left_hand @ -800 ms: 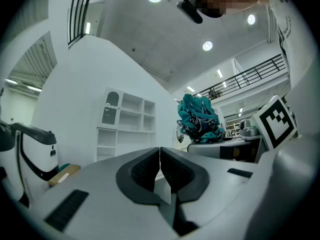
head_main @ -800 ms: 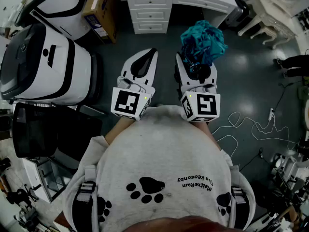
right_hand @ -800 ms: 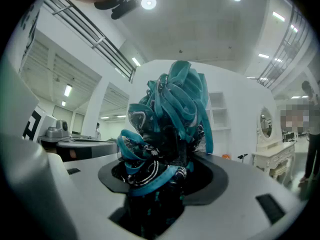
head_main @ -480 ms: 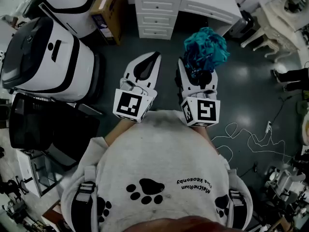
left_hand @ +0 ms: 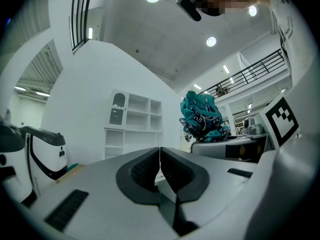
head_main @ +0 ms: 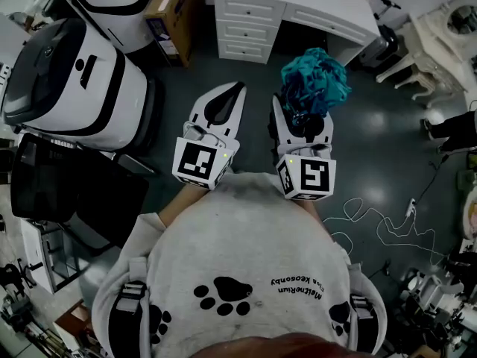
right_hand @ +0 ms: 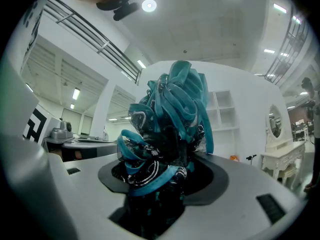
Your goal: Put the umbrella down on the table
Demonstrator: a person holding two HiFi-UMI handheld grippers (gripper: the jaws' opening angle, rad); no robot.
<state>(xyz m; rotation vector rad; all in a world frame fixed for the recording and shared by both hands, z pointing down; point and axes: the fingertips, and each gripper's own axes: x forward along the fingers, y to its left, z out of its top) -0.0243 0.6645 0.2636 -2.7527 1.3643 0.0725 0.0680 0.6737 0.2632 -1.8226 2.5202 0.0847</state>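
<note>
dark glossy floor (head_main: 387, 110) lay under us, and up ahead we had a white desk with drawers (head_main: 298, 10). on our left stood a big white machine with black trim (head_main: 67, 80) and a brown cardboard box (head_main: 171, 13); a thin white cable (head_main: 373, 226) lay looped on the floor to the right. both grippers pointed level, out from a grey sweatshirt with black paw prints (head_main: 238, 267). our left gripper (head_main: 237, 88) was clenched, jaw against jaw, nothing between them. our right gripper (head_main: 302, 114) was clamped on the folded teal umbrella (right_hand: 172, 119), patterned in black and white, its bunched cloth bulging up out of the dark pads. the umbrella hung in the air over the floor, short of the desk and apart from it, not yet set down.
</note>
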